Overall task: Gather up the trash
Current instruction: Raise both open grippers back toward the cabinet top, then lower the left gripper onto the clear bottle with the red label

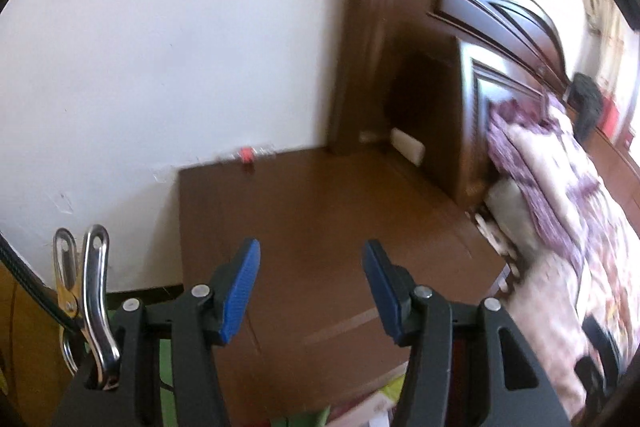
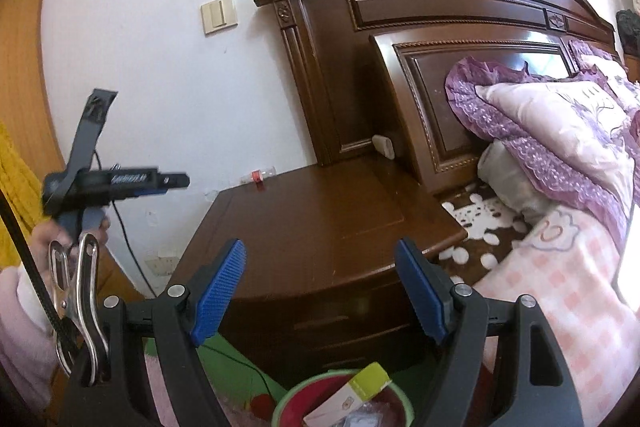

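A clear plastic bottle with a red label (image 1: pixel 249 155) lies at the back edge of the brown nightstand (image 1: pixel 320 227), against the white wall. My left gripper (image 1: pixel 311 255) is open above the nightstand's near part, with nothing between its blue pads. In the right wrist view the same bottle (image 2: pixel 260 177) shows far back. My right gripper (image 2: pixel 320 293) stands open and empty in front of the nightstand (image 2: pixel 320 223). A hand holds the left gripper (image 2: pixel 176 181) up at the left. Below, a green-rimmed bin (image 2: pixel 298 389) holds a white and yellow-green box (image 2: pixel 360 391).
A small white object (image 2: pixel 383 145) rests against the dark wooden headboard (image 2: pixel 440 11). The bed with a pink and purple quilt (image 2: pixel 560 155) fills the right side. A wall socket (image 2: pixel 162 265) with a black cable sits low on the left.
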Demonstrator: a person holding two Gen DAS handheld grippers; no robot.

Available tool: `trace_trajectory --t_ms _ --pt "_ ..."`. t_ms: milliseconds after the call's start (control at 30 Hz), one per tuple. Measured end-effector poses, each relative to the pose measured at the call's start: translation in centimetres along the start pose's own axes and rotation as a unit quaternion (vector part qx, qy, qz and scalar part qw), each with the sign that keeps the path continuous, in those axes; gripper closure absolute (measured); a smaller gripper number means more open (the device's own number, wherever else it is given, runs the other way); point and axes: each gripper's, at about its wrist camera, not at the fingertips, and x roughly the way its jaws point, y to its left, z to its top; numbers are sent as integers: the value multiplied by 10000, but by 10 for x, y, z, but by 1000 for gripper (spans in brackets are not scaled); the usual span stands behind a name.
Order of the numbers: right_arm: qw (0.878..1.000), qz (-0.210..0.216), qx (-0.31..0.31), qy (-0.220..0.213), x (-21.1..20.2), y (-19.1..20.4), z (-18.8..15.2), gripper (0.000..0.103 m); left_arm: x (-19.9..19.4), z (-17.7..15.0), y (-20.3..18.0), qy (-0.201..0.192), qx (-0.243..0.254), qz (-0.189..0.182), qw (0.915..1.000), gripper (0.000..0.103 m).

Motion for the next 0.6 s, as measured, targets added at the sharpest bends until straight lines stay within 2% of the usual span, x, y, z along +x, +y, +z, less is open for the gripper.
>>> trace_trajectory --t_ms 133,333,433,600 --pt "9999 -13 7 -167 12 -9 12 24 26 30 6 -145 27 279 9995 47" --pt "9994 60 83 -326 47 -27 31 24 86 63 14 -182 50 611 9980 47" --pt "9993 72 132 -342 68 -35 38 24 120 75 18 -132 106 760 9970 47" --pt "9994 1 235 -240 103 -43 41 24 179 87 27 90 330 805 9962 47"
